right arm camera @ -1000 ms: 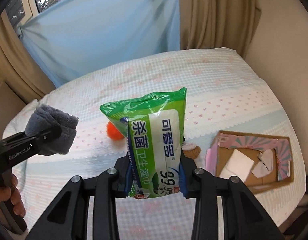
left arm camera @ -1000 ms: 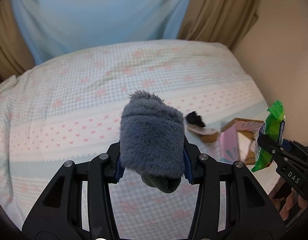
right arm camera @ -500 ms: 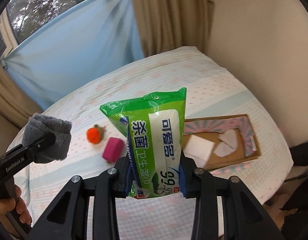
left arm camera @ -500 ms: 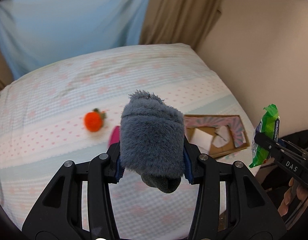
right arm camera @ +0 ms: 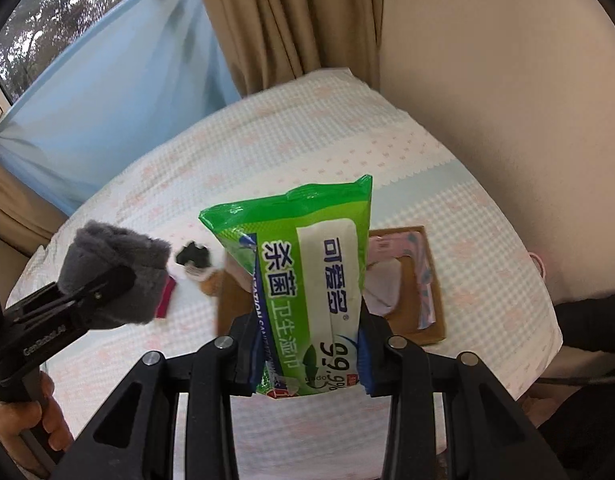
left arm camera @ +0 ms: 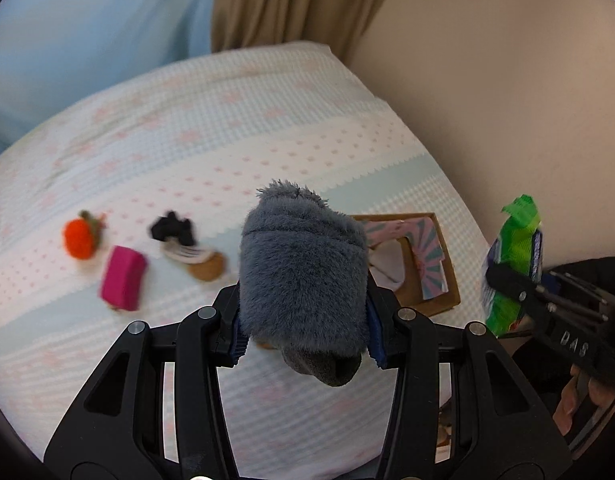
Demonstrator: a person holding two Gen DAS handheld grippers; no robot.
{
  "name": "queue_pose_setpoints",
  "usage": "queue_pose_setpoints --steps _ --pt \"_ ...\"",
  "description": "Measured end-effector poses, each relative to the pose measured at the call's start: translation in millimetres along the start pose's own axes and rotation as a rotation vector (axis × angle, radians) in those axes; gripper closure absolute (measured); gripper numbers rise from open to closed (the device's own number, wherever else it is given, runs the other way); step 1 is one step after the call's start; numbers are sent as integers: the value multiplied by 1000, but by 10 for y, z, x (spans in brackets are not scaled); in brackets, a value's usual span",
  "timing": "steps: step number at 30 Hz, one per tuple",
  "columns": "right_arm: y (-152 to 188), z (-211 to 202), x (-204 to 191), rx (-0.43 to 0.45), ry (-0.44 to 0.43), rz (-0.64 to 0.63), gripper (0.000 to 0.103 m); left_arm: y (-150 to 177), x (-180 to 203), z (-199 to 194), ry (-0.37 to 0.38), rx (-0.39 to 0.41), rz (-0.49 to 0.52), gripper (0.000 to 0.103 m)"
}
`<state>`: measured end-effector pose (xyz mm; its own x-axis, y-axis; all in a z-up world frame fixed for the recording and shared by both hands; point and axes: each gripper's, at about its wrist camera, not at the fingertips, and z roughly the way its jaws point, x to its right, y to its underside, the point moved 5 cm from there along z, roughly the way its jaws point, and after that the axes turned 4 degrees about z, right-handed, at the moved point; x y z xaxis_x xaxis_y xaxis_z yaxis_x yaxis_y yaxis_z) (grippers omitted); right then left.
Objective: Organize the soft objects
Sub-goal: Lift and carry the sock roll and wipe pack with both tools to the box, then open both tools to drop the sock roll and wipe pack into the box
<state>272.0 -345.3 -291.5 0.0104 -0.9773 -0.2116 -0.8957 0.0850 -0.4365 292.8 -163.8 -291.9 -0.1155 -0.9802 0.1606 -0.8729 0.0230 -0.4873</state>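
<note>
My left gripper (left arm camera: 303, 336) is shut on a grey fluffy slipper (left arm camera: 303, 276) and holds it above the bed; it also shows at the left of the right wrist view (right arm camera: 111, 276). My right gripper (right arm camera: 305, 364) is shut on a green pack of wet wipes (right arm camera: 307, 280), seen edge-on in the left wrist view (left arm camera: 515, 264). A shallow cardboard box (left arm camera: 439, 300) with pink paper and white cloth lies on the bed behind both held things, also in the right wrist view (right arm camera: 427, 308).
On the checked bedspread (left arm camera: 227, 140) lie an orange plush pumpkin (left arm camera: 79, 238), a magenta block (left arm camera: 121, 278) and a black, white and brown soft toy (left arm camera: 187, 246). A beige wall (right arm camera: 507, 100) bounds the bed on the right; curtains (right arm camera: 287, 20) hang behind.
Both views have swung right over the bed: the box and the toys now sit closer and more central. Both grippers keep their hold.
</note>
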Motion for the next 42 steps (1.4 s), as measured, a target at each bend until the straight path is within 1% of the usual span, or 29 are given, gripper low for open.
queue_pose_setpoints --steps 3,5,9,10,12,18,21,24,29,30,31,32,33,34,35,37,38,41,42 --pt "-31 282 257 -65 -17 -2 69 -52 246 385 -12 -45 -4 61" --pt "-48 440 368 -106 -37 9 69 -61 335 555 -20 -66 -13 61" --pt "-76 835 604 -218 -73 37 69 -82 373 960 -45 -126 -50 61" --pt "-79 970 661 -250 -83 44 69 -74 369 1026 -37 -135 -66 61" --pt "-103 1150 742 -289 -90 51 69 -46 354 1225 -46 -170 -78 61" --pt "-47 1733 818 -422 -106 52 69 181 287 1765 -98 -292 -75 61" --pt "-19 1996 805 -472 -110 38 69 281 268 1941 -117 -339 -53 61" --pt "13 2175 779 -505 -111 21 69 380 272 2119 -152 -387 14 61" --pt "31 2323 772 -524 -131 26 69 438 302 2235 -161 -428 91 61" --pt "30 2329 774 -526 -136 29 69 433 313 2231 -154 -428 97 58" --pt "31 2334 769 -531 -140 29 69 413 335 2206 -144 -414 108 53" --pt "21 2348 770 -536 -144 26 68 385 371 2164 -126 -394 130 32" --pt "18 2351 774 -539 -143 23 64 369 395 2141 -128 -388 150 3" --pt "-1 2353 770 -536 -145 24 50 355 412 2105 -144 -382 175 1" --pt "-17 2351 778 -531 -155 33 28 342 435 2062 -151 -370 198 0" --pt "-44 2319 754 -516 -218 69 15 371 452 2038 -144 -386 223 0" --pt "-51 2300 744 -515 -215 63 11 387 440 2031 -145 -391 228 0" --pt "-56 2259 704 -499 -181 8 5 419 390 1997 -135 -395 213 0" --pt "-56 2244 692 -489 -176 -1 4 428 371 1990 -130 -392 203 0"
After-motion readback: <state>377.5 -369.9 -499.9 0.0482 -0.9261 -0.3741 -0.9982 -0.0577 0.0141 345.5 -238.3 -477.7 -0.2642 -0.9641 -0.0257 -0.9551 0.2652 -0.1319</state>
